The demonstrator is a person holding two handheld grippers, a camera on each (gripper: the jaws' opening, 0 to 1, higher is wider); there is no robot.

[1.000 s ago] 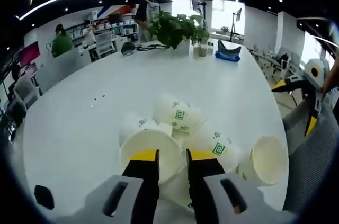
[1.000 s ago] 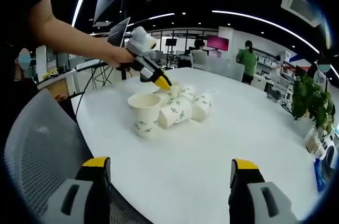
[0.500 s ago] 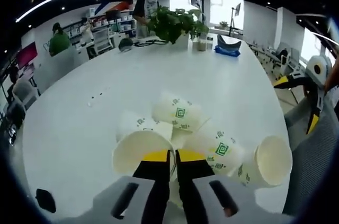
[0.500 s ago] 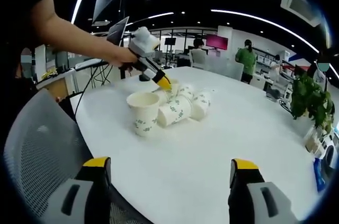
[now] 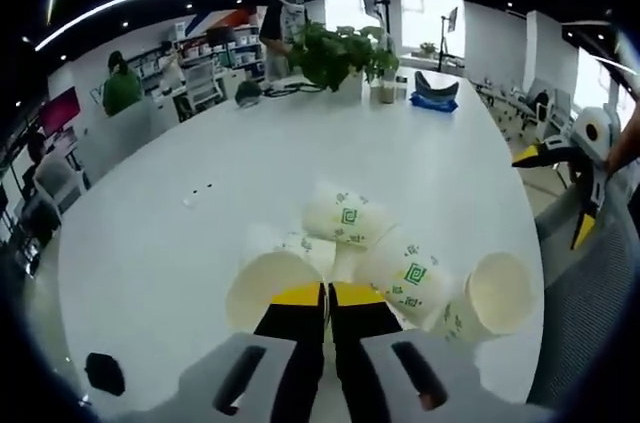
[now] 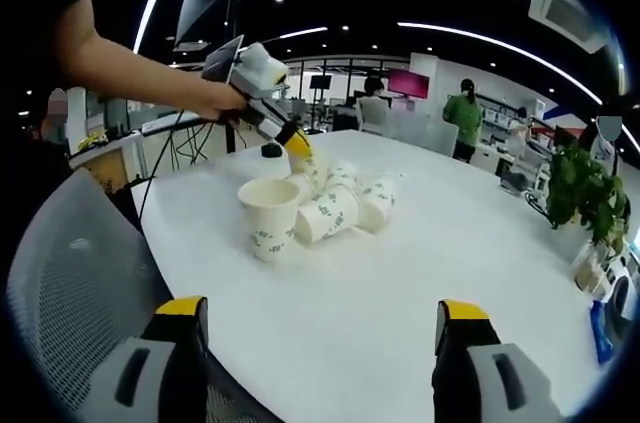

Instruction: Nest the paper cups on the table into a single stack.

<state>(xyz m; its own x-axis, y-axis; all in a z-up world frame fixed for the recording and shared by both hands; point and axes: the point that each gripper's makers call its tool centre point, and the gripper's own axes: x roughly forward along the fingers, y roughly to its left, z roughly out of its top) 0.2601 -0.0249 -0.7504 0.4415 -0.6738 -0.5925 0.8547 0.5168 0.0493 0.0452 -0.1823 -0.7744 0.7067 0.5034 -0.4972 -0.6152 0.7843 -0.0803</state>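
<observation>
In the left gripper view, the left gripper point(image 5: 327, 295) has its two yellow-tipped jaws pressed together on the rim of a paper cup point(image 5: 272, 286), whose open mouth faces the camera just left of the jaws. Right behind it lies a cluster of cups on their sides on the white table point(image 5: 200, 213) — one with a green logo point(image 5: 345, 219) beyond the jaws, another point(image 5: 407, 274) just right of them, and an open-mouthed cup point(image 5: 497, 293) at the far right, touching its neighbour. The right gripper point(image 5: 578, 175) shows at the right edge, well apart from the cups. A potted plant point(image 5: 337, 53) stands at the table's far end.

In the right gripper view, the right gripper point(image 6: 320, 328) has its jaws spread wide, nothing between them. The cups lie well ahead — one upright cup point(image 6: 268, 217) beside the tumbled ones point(image 6: 338, 205). A hand point(image 6: 212, 100) holds the left gripper's tip at the heap's back.
</observation>
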